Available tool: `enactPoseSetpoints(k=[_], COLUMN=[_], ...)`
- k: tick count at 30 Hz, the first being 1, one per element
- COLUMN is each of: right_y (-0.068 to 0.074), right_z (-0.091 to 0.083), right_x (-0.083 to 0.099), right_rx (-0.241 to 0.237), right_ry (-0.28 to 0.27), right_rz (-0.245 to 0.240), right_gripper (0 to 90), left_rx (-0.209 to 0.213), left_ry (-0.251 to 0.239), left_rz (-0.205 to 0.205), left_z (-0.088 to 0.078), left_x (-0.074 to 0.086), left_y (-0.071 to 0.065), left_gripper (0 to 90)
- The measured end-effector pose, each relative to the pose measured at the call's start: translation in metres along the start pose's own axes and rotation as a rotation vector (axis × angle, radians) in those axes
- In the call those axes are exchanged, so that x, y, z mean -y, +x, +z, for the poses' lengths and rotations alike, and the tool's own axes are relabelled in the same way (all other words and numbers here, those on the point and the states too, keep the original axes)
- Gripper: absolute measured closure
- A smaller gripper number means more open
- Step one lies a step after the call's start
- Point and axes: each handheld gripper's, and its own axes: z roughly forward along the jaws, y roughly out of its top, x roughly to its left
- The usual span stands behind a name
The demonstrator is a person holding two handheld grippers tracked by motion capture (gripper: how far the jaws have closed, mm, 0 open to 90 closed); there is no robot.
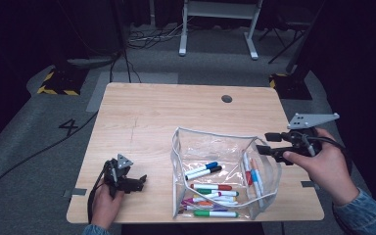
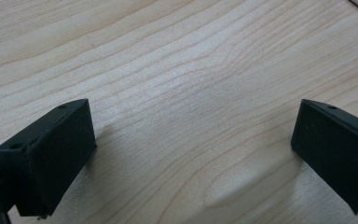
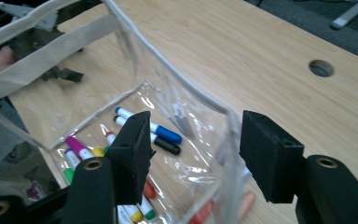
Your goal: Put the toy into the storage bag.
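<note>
Left gripper (image 1: pixel 139 182): parked low on the table (image 1: pixel 142 112) near its front-left corner, jaws spread, bare wood between them in the left gripper view (image 2: pixel 193 154). Holds nothing.
Gap to pouch: left gripper sits just left of the clear pouch (image 1: pixel 210 147), apart from it.
Pouch: open-topped, front-centre of the table, white trim rim (image 3: pixel 168 70) standing up; its front edge lies near the table's front edge.
Markers (image 1: pixel 210 193): loose inside the pouch, most lying across left-right, a few near the right wall lying front-to-back.
Right gripper (image 1: pixel 263 143): I have it hovering at the pouch's right rim, jaws wide, nothing pinched. In the right gripper view (image 3: pixel 193 149) the rim runs up between the jaws.
Nearer hand: right, I judge.
Room: open wood behind the pouch, little in front.
</note>
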Motion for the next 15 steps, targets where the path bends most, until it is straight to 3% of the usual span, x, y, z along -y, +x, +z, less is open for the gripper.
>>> enactPoseSetpoints(k=[4,8,15], right_y=[-0.018,-0.026,-0.041], right_z=[-0.015,-0.020,-0.019], right_x=[0.018,0.029,0.052], right_rx=[0.048,0.073,0.140], right_ry=[-0.038,-0.043,-0.014], right_rz=[0.071,0.104,0.149], right_gripper=[45.8,45.8,45.9], left_rx=[-0.001,0.001,0.001], left_ry=[0.000,0.000,0.004], left_rz=[0.000,0.000,0.002], left_z=[0.000,0.000,0.000], left_x=[0.000,0.000,-0.001], left_y=[0.000,0.000,0.000], left_gripper=[0.0,0.0,0.0])
